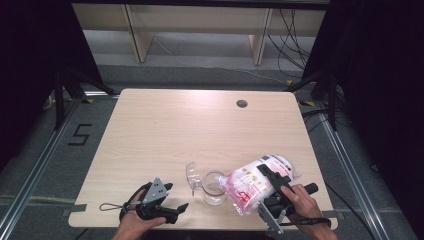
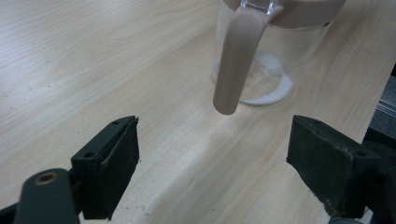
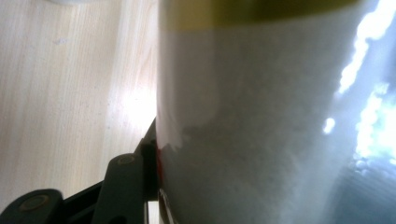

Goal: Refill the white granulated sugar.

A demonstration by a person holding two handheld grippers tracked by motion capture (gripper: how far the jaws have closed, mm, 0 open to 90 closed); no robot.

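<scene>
A pink and white bag [image 1: 257, 182] of white powder lies tilted with its mouth over a clear glass jar [image 1: 215, 191] near the table's front edge. My right gripper [image 1: 266, 176] is shut on the bag, one jaw across its top. In the right gripper view the bag [image 3: 261, 130] sits close up, with one black finger [image 3: 127, 184] pressed against its side. My left gripper [image 1: 177, 196] rests open at the front left, a short way from the jar. Between its open jaws [image 2: 212, 154] I see the jar [image 2: 275, 65], its handle [image 2: 236, 65] and white powder [image 2: 268, 81] on its bottom.
A clear lid [image 1: 192, 175] lies just left of the jar. The wooden table [image 1: 175, 130] has a round cable hole [image 1: 242, 103] at the back right. Wooden shelf legs [image 1: 140, 35] stand behind the table, with dark curtains on both sides.
</scene>
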